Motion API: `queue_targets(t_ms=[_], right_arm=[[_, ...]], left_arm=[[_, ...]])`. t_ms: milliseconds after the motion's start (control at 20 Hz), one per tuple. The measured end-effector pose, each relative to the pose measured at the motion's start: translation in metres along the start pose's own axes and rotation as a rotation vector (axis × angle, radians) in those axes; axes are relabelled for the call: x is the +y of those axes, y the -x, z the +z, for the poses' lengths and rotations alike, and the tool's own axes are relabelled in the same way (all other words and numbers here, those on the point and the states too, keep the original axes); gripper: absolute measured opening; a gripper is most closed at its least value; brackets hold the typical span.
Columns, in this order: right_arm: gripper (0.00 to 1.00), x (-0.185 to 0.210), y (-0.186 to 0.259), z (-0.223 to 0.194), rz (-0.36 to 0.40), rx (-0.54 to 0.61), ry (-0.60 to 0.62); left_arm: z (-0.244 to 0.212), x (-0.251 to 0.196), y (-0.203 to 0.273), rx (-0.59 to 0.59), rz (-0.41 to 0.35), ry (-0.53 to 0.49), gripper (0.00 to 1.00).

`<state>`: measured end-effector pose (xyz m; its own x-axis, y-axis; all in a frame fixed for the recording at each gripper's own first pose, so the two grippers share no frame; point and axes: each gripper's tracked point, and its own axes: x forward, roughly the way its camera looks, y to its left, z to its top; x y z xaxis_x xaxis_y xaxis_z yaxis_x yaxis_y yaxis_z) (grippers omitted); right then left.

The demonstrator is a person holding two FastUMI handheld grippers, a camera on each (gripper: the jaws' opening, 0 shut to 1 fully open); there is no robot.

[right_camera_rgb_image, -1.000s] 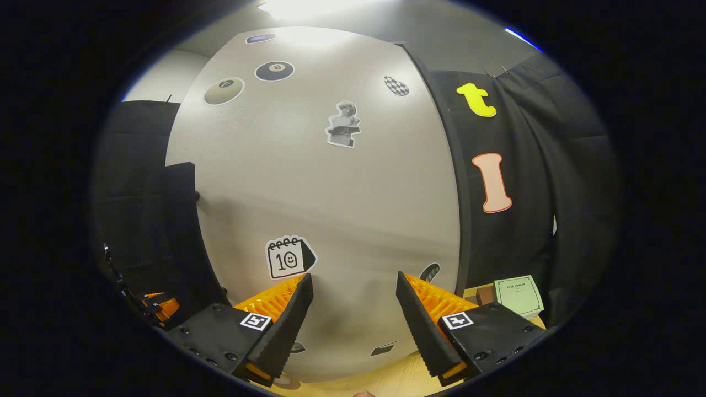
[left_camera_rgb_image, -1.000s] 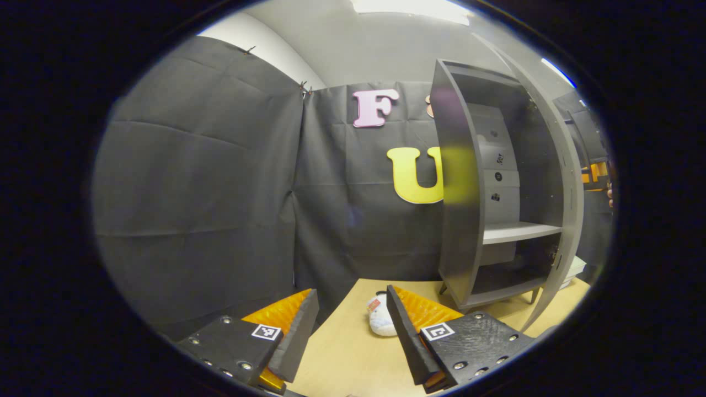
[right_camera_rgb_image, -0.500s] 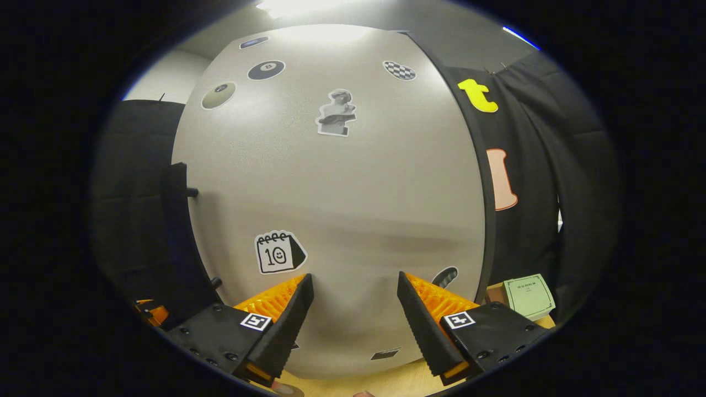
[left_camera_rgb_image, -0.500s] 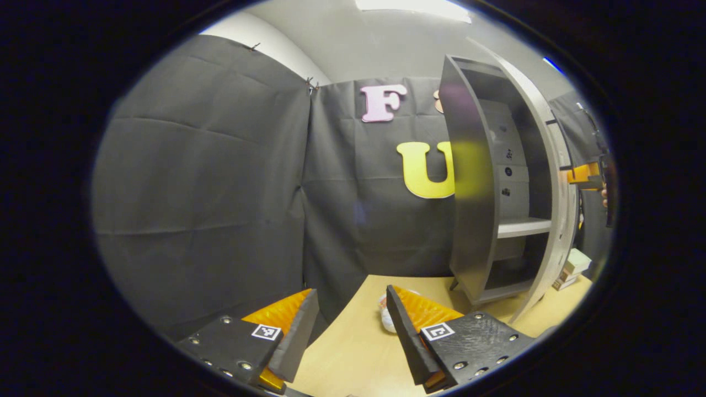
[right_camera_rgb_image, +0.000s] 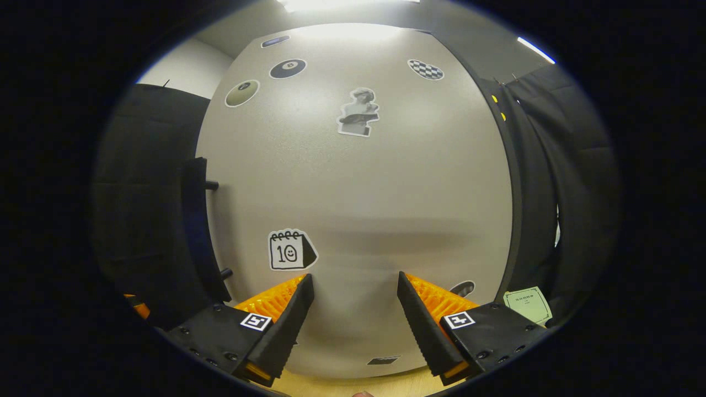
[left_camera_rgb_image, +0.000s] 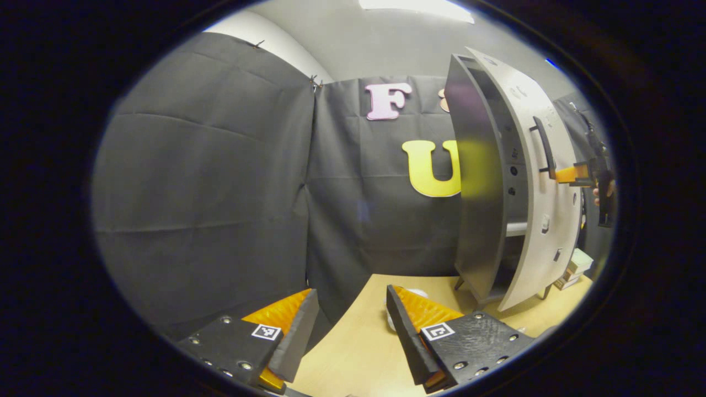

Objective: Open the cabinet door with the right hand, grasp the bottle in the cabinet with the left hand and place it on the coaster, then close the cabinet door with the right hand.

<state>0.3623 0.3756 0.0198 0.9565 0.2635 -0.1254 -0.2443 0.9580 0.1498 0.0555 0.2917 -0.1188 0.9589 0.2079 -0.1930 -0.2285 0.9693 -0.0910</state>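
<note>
The grey cabinet (left_camera_rgb_image: 477,193) stands on the wooden table (left_camera_rgb_image: 353,353) at the right of the left gripper view. Its sticker-covered door (left_camera_rgb_image: 543,220) is ajar, leaving a narrow gap. My right gripper (left_camera_rgb_image: 571,175) rests against the door's front just below the dark handle (left_camera_rgb_image: 545,148). In the right gripper view the door (right_camera_rgb_image: 358,193) is very close, with its handle (right_camera_rgb_image: 194,220) at the left and my right gripper (right_camera_rgb_image: 356,286) open right at it. My left gripper (left_camera_rgb_image: 353,300) is open and empty over the table's edge. A small white bottle (left_camera_rgb_image: 419,293) stands mostly hidden behind its right finger.
A stack of small boxes (left_camera_rgb_image: 573,264) lies on the table to the right of the cabinet, and a pale green box (right_camera_rgb_image: 527,304) shows there in the right gripper view. A hand (left_camera_rgb_image: 604,190) holds the right gripper. Black cloth walls close the booth behind and to the left.
The cabinet door has swung from wide open to nearly shut, with the right gripper following against its front. The left gripper's view drifted, so the bottle slid behind its right finger.
</note>
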Motion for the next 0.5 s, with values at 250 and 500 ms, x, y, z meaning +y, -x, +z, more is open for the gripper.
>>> queue_targets(t_ms=[250,500], right_arm=[[0.98,0.005,0.002,-0.001,-0.067,-0.028,0.005],[0.98,0.006,0.005,-0.002,-0.104,-0.032,-0.001]], left_arm=[[-0.003,0.017,0.000,-0.003,0.010,0.001,0.75],[0.002,0.024,-0.001,-0.010,-0.008,-0.015,0.75]])
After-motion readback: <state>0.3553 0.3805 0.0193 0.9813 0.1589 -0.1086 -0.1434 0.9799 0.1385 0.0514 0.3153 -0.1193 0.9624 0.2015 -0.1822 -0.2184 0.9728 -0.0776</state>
